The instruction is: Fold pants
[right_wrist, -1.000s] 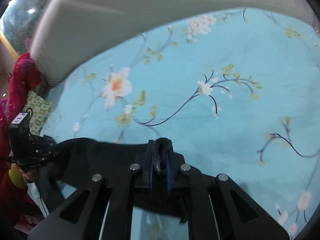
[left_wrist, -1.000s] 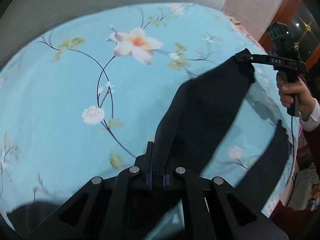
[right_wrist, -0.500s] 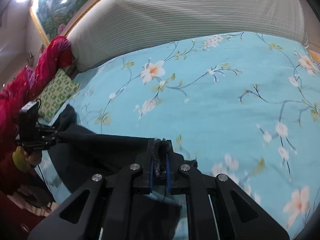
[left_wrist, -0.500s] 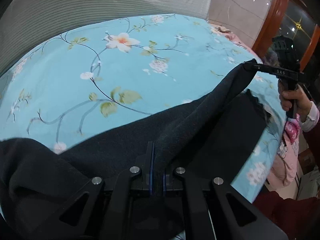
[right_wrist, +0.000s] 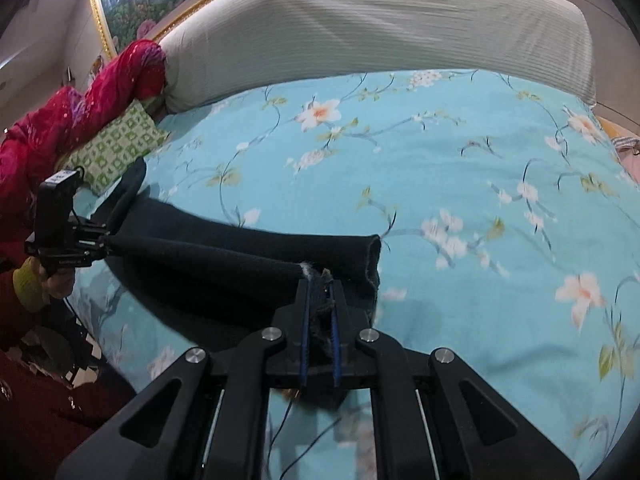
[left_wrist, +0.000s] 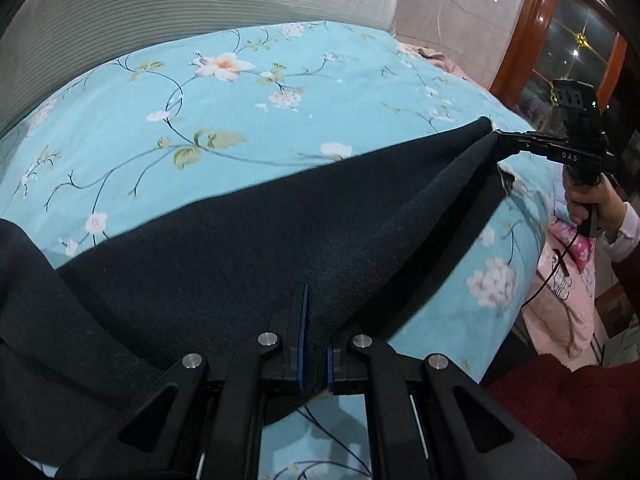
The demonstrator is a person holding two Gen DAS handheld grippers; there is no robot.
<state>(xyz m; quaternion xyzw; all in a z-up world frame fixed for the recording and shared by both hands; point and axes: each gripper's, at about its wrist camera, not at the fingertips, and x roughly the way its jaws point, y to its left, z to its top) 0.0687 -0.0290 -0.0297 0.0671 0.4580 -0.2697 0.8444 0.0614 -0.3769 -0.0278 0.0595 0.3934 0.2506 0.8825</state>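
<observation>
The dark pants (left_wrist: 256,256) are stretched between my two grippers over a blue floral bedsheet (left_wrist: 248,112). My left gripper (left_wrist: 314,340) is shut on one end of the pants; it also shows at the left of the right wrist view (right_wrist: 102,242). My right gripper (right_wrist: 320,316) is shut on the other end, by the leg cuff (right_wrist: 374,264); it also shows at the right of the left wrist view (left_wrist: 500,140). The pants (right_wrist: 224,264) hang taut, partly resting on the bed.
A grey striped bolster (right_wrist: 360,24) lies along the bed's far side. A red quilt (right_wrist: 80,108) and a green patterned pillow (right_wrist: 116,148) lie at the left. Pink bedding (left_wrist: 568,280) and a wooden door frame (left_wrist: 524,40) are beyond the bed's right edge.
Both grippers have drawn back and lowered with the pants. The cloth now spreads wider over the sheet, and more of the bed shows.
</observation>
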